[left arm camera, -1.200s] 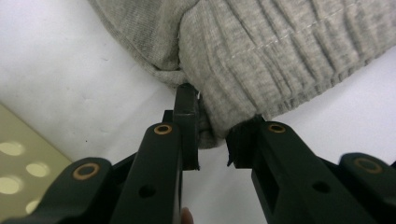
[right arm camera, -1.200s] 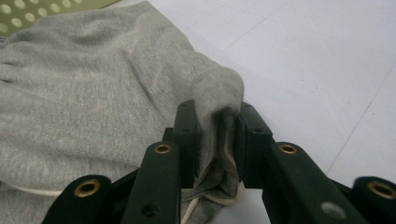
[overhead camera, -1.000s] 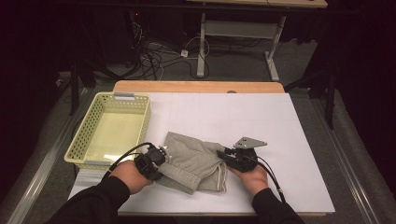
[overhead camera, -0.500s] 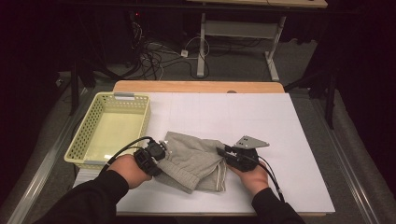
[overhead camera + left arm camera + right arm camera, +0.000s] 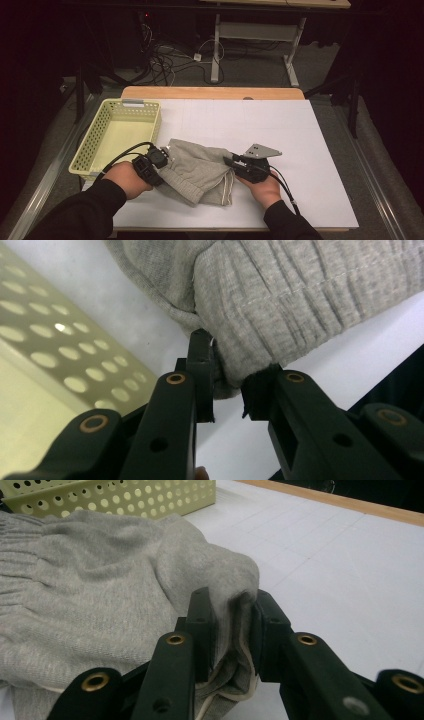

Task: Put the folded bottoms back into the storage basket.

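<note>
We see a grey knitted garment lying crumpled on the white bench, just beside the yellow basket. Its ribbed hem is bunched up at the left, a cream-edged fold shows at the right, and both ends are lifted slightly off the surface
</note>
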A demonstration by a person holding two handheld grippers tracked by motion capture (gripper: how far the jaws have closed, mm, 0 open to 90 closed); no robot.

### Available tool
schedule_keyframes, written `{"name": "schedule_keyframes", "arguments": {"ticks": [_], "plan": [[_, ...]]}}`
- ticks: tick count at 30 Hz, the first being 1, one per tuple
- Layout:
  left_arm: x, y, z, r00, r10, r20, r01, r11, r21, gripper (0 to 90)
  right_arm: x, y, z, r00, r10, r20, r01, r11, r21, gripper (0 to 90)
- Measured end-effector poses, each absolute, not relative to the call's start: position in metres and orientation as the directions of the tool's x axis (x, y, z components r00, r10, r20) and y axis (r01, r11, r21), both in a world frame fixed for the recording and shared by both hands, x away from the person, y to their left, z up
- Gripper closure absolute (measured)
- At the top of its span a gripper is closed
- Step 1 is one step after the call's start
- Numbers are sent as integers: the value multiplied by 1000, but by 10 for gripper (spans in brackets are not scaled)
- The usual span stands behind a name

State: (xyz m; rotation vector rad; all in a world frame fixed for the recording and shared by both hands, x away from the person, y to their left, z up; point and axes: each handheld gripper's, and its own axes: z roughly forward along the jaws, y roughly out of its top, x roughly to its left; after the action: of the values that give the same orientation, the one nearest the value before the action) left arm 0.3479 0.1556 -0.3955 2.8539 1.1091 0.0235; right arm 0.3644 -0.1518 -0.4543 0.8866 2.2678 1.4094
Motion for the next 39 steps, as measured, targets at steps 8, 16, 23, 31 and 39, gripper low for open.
{"name": "schedule_keyframes", "arguments": {"ticks": [8, 16, 23, 31, 39], "plan": [[354, 154, -407, 744, 667, -26, 668, -743, 43, 760, 367, -148, -463, -750, 659, 53, 357, 337, 871, 735], [358, 155, -413, 741, 670, -42, 671, -741, 25, 761, 369, -149, -471, -743, 667, 62, 378, 341, 860, 734], [358, 155, -408, 745, 666, -39, 667, -744, 35, 761, 369, -149, -468, -745, 664, 68, 374, 330, 867, 733], [361, 159, -396, 739, 673, -31, 674, -739, 19, 761, 368, -143, -456, -753, 654, 72, 360, 317, 878, 733], [367, 166, -388, 734, 679, -29, 679, -734, 8, 760, 373, -133, -443, -760, 646, 77, 356, 315, 880, 732]]}}
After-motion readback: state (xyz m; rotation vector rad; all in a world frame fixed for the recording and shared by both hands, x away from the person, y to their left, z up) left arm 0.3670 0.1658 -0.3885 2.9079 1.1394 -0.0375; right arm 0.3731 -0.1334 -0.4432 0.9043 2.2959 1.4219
